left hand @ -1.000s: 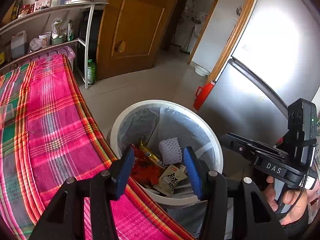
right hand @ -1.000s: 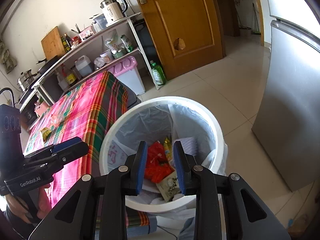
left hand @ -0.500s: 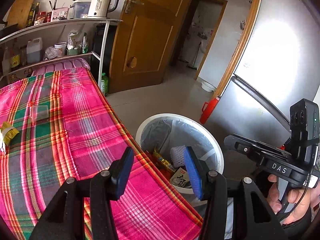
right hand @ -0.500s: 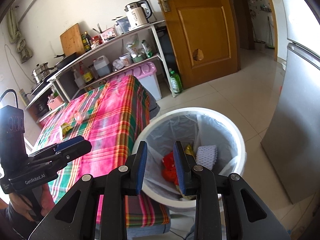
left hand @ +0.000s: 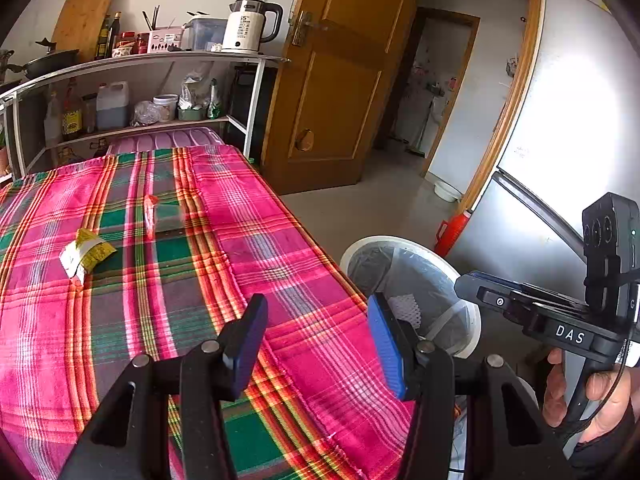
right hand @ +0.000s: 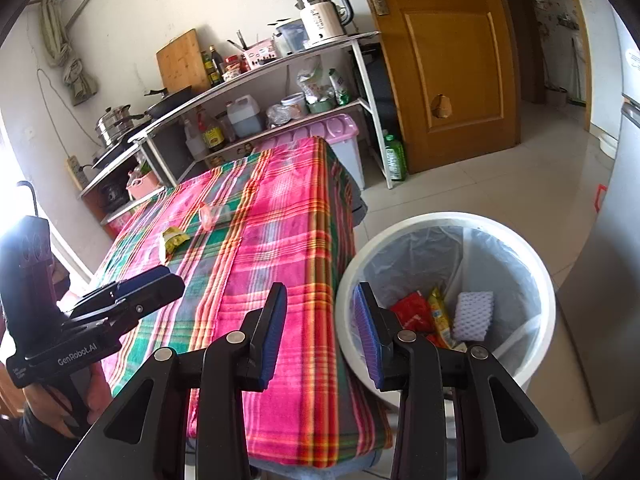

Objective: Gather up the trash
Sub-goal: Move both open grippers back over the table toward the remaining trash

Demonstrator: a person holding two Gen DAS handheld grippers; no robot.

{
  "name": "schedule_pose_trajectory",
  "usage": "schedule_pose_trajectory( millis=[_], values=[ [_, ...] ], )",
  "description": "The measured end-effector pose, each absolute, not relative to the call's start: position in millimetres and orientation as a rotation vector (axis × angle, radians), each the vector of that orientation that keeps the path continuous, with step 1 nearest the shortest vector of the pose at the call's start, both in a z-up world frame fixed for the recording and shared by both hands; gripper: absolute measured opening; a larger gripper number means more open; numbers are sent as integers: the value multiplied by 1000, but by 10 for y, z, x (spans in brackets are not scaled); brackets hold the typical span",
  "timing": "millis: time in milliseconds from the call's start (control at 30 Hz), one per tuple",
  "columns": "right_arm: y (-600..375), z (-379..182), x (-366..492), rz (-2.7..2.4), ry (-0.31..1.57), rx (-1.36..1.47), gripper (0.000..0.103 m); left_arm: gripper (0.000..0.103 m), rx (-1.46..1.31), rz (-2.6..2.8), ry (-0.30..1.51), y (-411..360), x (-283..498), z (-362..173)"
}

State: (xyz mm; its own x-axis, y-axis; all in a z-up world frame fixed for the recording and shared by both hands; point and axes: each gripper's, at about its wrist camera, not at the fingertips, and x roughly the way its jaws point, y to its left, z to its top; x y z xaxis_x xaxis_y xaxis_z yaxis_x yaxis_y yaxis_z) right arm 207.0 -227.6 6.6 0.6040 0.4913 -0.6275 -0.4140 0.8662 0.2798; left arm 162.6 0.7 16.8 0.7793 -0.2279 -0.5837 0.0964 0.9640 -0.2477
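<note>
A yellow wrapper and a clear plastic cup with a red rim lie on the plaid tablecloth. Both also show in the right wrist view, the wrapper and the cup. A white bin with a clear liner stands at the table's near right edge and holds red and yellow wrappers and white foam netting. My left gripper is open and empty over the table's near end. My right gripper is open and empty above the table edge beside the bin.
A metal shelf rack with a kettle, bottles and jars stands behind the table. A pink-lidded box sits at the table's far end. A wooden door and a grey fridge flank the tiled floor.
Both grippers have drawn back from above the bin and turned left toward the table. The right jaws have opened wider. The wrapper and cup have come into view.
</note>
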Motion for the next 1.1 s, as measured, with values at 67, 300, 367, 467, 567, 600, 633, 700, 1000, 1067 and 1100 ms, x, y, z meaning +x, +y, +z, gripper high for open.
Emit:
schedule_pose_trajectory(
  millis=[67, 300, 367, 467, 567, 600, 633, 700, 1000, 1067, 1100],
  values=[
    [-2186, 74, 2066, 539, 758, 93, 36, 54, -215, -161, 651, 87, 1590, 168],
    [-1908, 101, 2084, 577, 757, 54, 37, 54, -224, -101, 632, 332, 1497, 167],
    [-1821, 106, 2094, 587, 756, 41, 37, 54, -224, -82, 627, 407, 1477, 172],
    [-1675, 106, 2111, 600, 754, 15, 37, 54, -229, -55, 623, 529, 1456, 169],
    [-1500, 103, 2139, 615, 755, -6, 37, 54, -236, -27, 620, 681, 1440, 161],
    [-1455, 103, 2148, 619, 756, -11, 37, 54, -237, -19, 619, 733, 1434, 160],
    [-1381, 99, 2162, 624, 756, -17, 37, 54, -238, -9, 618, 784, 1426, 157],
    [-1287, 93, 2191, 632, 757, -24, 37, 54, -243, 11, 617, 902, 1420, 147],
    [-734, 8, 2427, 684, 783, -73, 49, 54, -254, 96, 621, 1424, 1507, 112],
    [-618, 2, 2479, 694, 786, -85, 49, 54, -253, 108, 626, 1530, 1557, 94],
    [-575, 0, 2503, 698, 787, -90, 49, 54, -254, 111, 631, 1579, 1588, 86]
  ],
)
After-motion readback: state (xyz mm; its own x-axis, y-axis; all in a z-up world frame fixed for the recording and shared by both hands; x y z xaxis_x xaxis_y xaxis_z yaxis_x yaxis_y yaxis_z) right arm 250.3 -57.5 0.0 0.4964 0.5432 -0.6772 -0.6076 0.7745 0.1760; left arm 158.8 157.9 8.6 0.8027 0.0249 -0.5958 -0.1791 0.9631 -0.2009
